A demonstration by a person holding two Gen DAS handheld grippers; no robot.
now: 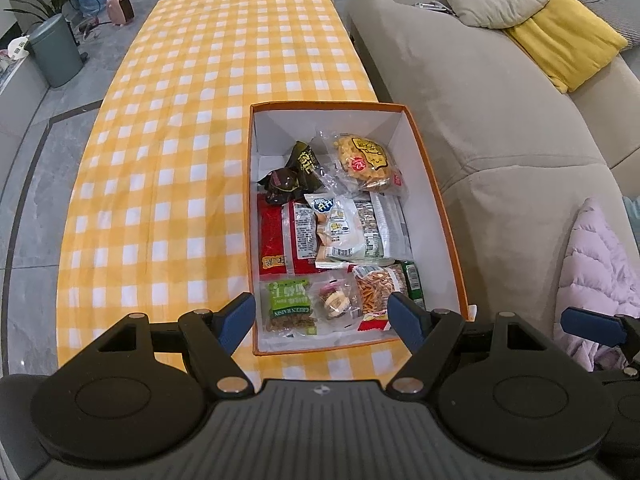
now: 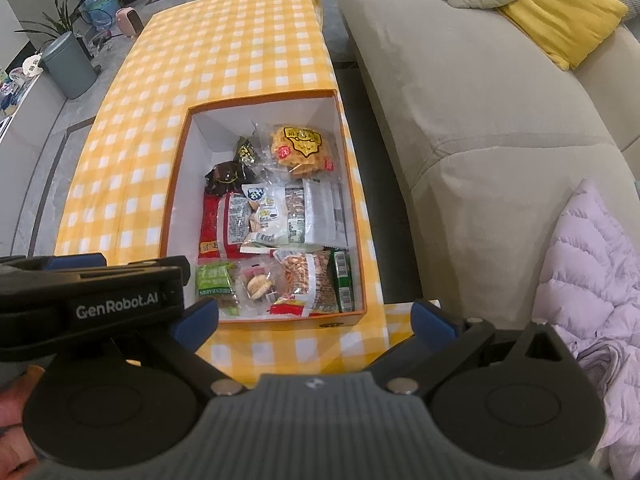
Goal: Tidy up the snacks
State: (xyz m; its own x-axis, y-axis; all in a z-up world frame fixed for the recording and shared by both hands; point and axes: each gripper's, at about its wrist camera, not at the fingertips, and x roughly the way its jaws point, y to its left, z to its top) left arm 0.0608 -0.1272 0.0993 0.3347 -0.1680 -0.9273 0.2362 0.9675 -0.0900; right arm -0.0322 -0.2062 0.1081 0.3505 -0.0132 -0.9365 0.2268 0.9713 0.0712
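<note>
Both grippers' fingers [image 1: 240, 316] spread, empty, above orange box [image 1: 436, 200] at table edge [image 1: 360, 60].

beige sofa [image 1: 460, 92] – yellow cushion [image 1: 568, 40], lilac jacket [image 1: 600, 264], grey bin [image 1: 54, 54], pink heater [image 1: 121, 7]

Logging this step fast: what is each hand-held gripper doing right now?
Left hand-held gripper: open, holding nothing.
Right hand-held gripper: open, holding nothing.

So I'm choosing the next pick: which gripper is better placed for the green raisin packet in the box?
Probably left: the left gripper, open and empty, frames the green raisin packet between its fingertips. The right gripper, also open, sits off to the side.
</note>
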